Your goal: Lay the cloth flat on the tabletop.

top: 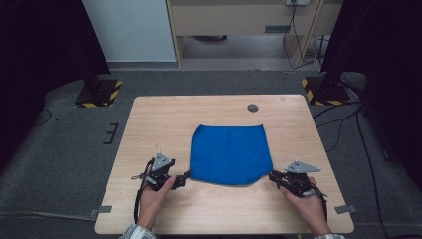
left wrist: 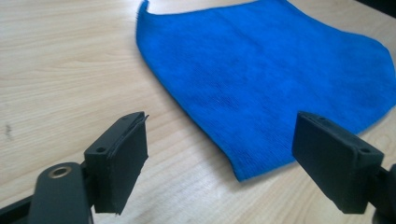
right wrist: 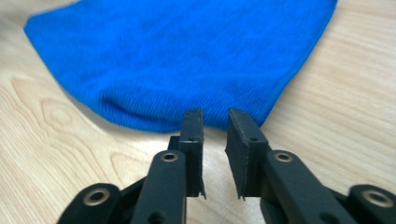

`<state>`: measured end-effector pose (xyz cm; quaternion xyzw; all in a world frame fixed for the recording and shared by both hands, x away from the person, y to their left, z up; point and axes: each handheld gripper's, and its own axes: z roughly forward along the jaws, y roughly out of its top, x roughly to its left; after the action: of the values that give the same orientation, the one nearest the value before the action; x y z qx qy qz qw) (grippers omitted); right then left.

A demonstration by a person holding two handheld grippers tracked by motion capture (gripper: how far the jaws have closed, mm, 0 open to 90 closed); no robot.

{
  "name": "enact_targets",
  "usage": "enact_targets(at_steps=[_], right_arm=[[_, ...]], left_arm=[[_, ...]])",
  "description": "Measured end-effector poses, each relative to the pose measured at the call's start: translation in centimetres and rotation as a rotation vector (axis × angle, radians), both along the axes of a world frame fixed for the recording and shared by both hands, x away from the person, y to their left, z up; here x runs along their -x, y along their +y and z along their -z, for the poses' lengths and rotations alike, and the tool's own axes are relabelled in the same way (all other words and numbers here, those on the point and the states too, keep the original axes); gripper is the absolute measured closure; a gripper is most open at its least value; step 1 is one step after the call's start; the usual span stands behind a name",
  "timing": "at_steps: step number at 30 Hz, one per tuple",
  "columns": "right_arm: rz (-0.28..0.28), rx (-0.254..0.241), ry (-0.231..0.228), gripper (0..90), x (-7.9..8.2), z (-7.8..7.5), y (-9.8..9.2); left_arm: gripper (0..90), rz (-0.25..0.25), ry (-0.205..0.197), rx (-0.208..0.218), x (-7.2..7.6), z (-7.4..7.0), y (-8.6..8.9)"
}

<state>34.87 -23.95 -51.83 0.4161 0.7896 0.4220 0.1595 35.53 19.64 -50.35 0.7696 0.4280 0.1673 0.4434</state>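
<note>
The blue cloth (top: 230, 154) is lying flat mid-bench, its near corners facing the tools: the left tool (top: 182, 178) is gaping wide just beside the near-left corner, the right tool (top: 273, 175) nearly closed, gripping nothing, beside the near-right.

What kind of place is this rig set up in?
Likely a lab or test room for recording: a bare wooden table on grey carpet, stands with yellow-black striped bases at its far corners, black curtains at the sides, loose cables on the floor.
</note>
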Motion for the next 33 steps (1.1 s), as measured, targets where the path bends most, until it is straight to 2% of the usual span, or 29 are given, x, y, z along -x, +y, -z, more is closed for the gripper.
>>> enact_targets(at_steps=[2, 4, 7, 11, 14, 19, 25, 27, 31, 33], right_arm=[[0.000, -0.002, 0.003, 79.1, 0.0, 0.1, 0.1], [-0.004, 0.001, -0.002, 79.3, 0.0, 0.2, 0.0], [0.005, -0.008, -0.009, 73.7, 0.0, 0.2, -0.2], [0.046, -0.013, 0.002, 56.6, -0.2, 0.3, -0.2], [0.069, -0.005, 0.010, 49.3, -0.4, 0.5, -0.2], [0.062, -0.001, 0.016, 44.5, -0.7, 0.7, -0.1], [0.045, -0.001, 0.048, 38.4, -1.4, 1.1, 0.5], [0.037, 0.015, 0.054, 35.9, -1.5, 1.2, 0.7], [0.022, 0.021, 0.051, 31.7, -1.8, 1.0, 1.4], [0.017, 0.028, 0.045, 32.4, -1.9, 1.0, 1.7]], left_arm=[[16.4, 0.020, -0.015, -0.048, 0.3, -0.2, -0.5], [16.2, 0.023, -0.023, -0.078, 0.6, -0.2, -1.0], [15.0, 0.036, -0.011, -0.095, 0.6, 0.1, -1.4], [16.8, 0.034, 0.010, -0.099, 0.5, 0.4, -1.4], [18.6, 0.041, 0.027, -0.110, 0.5, 0.6, -1.6], [21.1, 0.074, 0.042, -0.151, 0.7, 1.1, -2.4], [25.1, 0.086, 0.043, -0.170, 0.9, 1.3, -2.8], [26.7, 0.087, 0.050, -0.176, 0.9, 1.4, -2.8], [30.3, 0.089, 0.064, -0.188, 0.8, 1.6, -2.9], [32.1, 0.092, 0.069, -0.186, 0.8, 1.7, -2.9]])
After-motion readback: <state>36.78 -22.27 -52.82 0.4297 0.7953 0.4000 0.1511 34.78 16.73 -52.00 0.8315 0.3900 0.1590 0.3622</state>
